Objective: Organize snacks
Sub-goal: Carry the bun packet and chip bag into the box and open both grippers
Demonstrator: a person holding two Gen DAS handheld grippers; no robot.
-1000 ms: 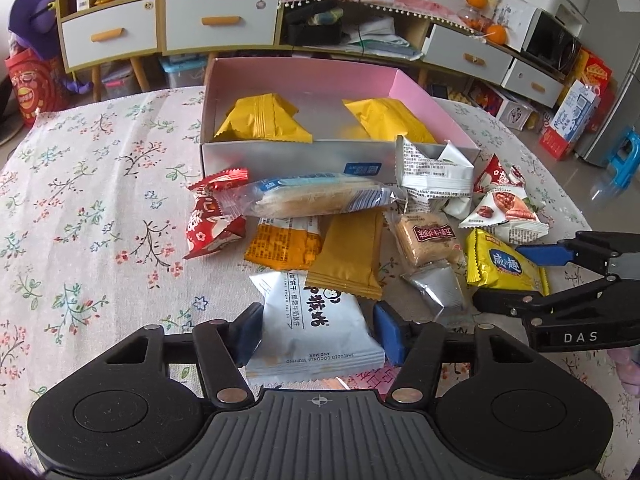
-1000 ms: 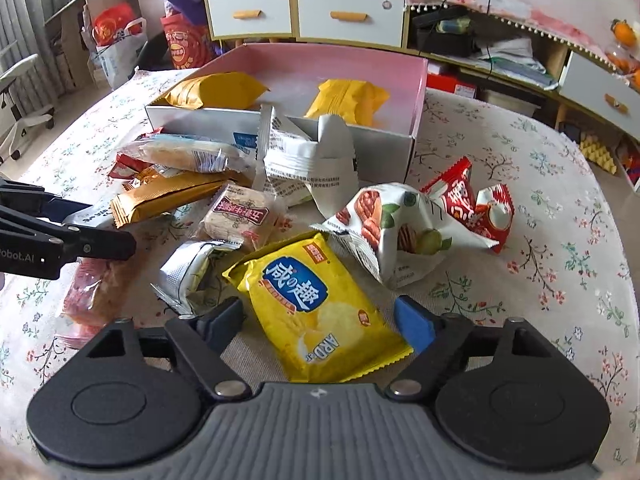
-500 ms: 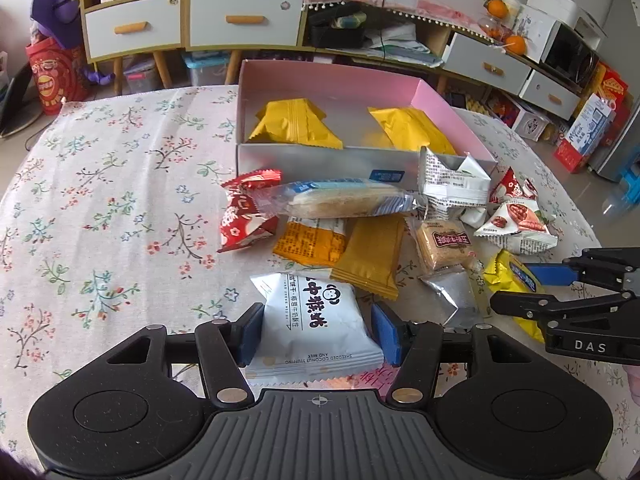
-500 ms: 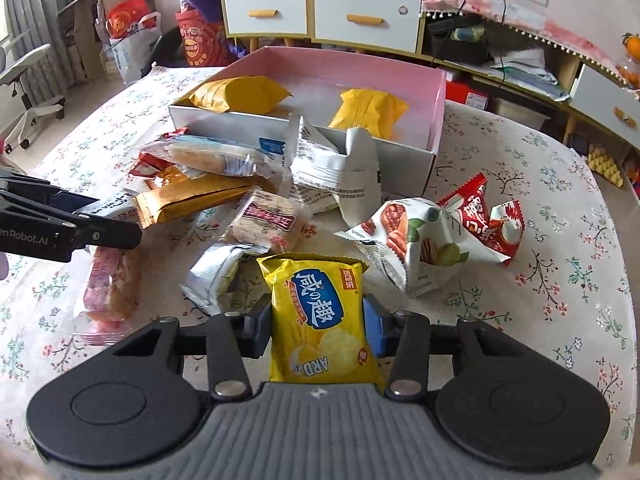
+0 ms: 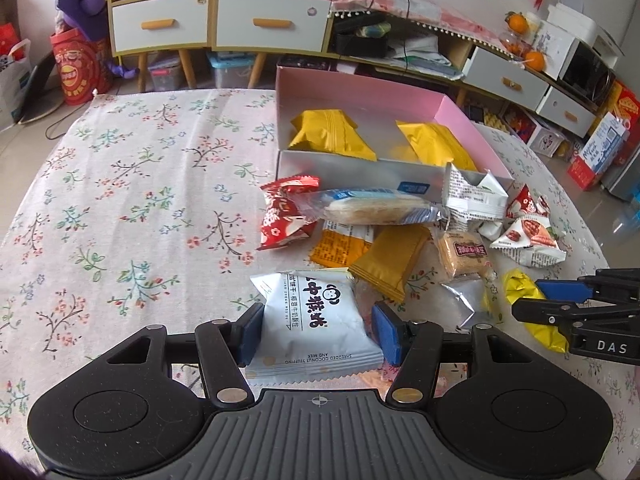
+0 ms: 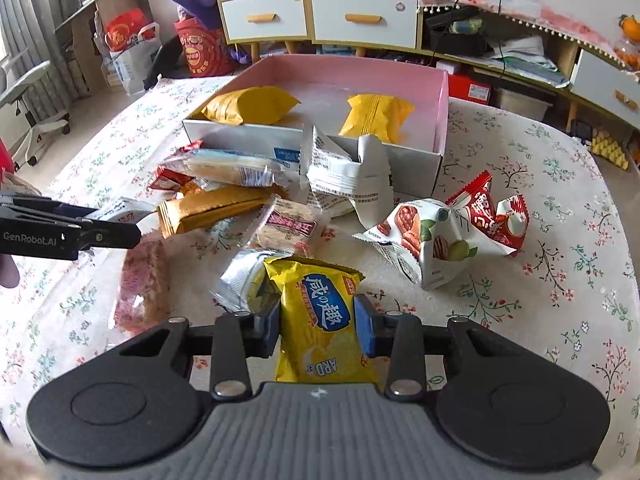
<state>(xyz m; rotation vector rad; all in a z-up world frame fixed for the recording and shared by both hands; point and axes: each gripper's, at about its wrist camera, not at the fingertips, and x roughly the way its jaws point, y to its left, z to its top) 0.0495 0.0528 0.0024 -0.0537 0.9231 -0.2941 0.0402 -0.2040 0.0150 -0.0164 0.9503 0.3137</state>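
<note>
Pink box holding two yellow packets, a snack gripped in each hand's tool

The rectangular pink-lined box (image 5: 362,92) sits at 12 o'clock on the floral cloth (image 5: 120,184), two crinkly yellow packets (image 5: 330,134) inside. The left gripper (image 5: 318,330) is clenched on a glossy pale-blue square packet (image 5: 312,314), its long axis toward 12. The right gripper (image 6: 316,330) is closing, its pads squeezing a crumpled yellow cracker bag (image 6: 320,318), lengthwise toward 12, at 6 o'clock of the loose pile.

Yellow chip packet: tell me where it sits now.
In the right wrist view the yellow chip packet sits bottom centre, pinched as the right gripper closes, just before the silver packet.
</note>
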